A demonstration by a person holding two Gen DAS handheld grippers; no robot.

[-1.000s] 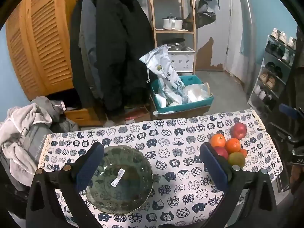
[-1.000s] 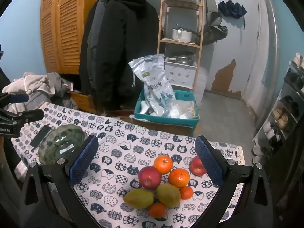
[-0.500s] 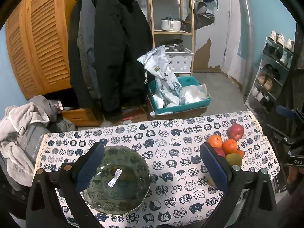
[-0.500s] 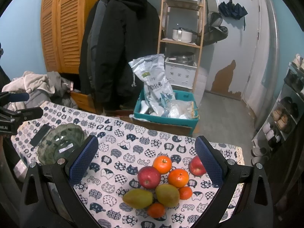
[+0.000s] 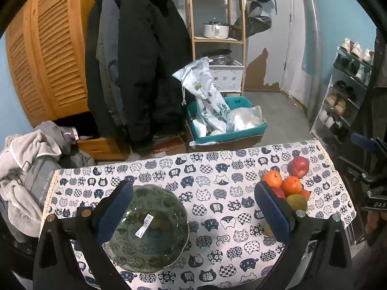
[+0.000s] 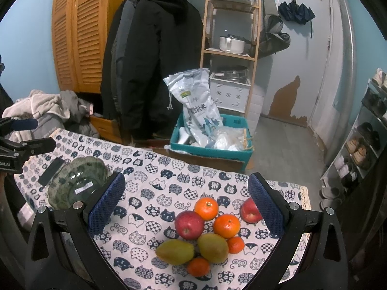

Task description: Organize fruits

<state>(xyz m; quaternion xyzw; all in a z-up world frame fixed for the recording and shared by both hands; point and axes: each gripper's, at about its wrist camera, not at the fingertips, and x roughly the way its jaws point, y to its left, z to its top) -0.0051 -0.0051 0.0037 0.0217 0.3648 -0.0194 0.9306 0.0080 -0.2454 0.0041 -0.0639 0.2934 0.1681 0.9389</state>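
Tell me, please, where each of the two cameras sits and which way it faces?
Left wrist: on the left gripper, above the table's left end, looking down over the green glass bowl; its own blue-padded fingers show, open.
Right wrist: on the right gripper, above the right end, over the pile of apples, oranges and pears; own open fingers show.
Shared: the bowl, the fruit, the cat-print tablecloth; each view catches the other gripper at its edge.

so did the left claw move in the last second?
Yes. In its own view the glass bowl and the shelf pot both sit lower than before, so the open left claw has tipped upward slightly.
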